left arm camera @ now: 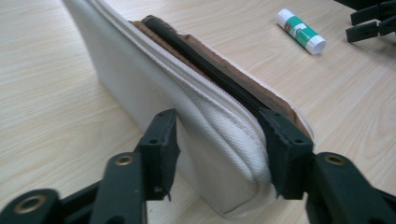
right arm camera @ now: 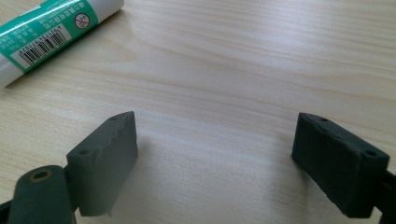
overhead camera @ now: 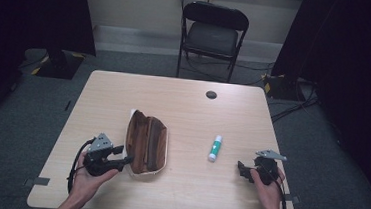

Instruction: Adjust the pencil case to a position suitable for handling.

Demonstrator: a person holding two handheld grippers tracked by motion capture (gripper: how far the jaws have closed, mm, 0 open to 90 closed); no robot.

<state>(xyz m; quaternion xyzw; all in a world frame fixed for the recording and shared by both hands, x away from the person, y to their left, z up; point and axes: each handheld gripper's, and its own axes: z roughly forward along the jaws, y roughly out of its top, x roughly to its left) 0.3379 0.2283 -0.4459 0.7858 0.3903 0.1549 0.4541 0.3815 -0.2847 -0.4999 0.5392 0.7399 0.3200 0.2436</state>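
Note:
A pencil pouch (overhead camera: 146,144), white outside and brown inside with a dark zipper, lies open on the wooden table (overhead camera: 184,99) left of centre. My left gripper (overhead camera: 126,157) is at its near end. In the left gripper view the two black pads press on either side of the pouch (left arm camera: 187,93), pinching the white fabric and the zipper edge. A green and white glue stick (overhead camera: 214,148) lies to the right of the pouch. My right gripper (overhead camera: 241,169) rests low at the table's right front, open, with bare wood between its pads (right arm camera: 215,154). The glue stick (right arm camera: 51,35) lies just beyond it.
A small black round cap (overhead camera: 211,94) sits in the table near the far edge. A black folding chair (overhead camera: 213,34) stands behind the table. The other gripper (left arm camera: 369,23) is at the top right corner of the left gripper view, past the glue stick (left arm camera: 301,31).

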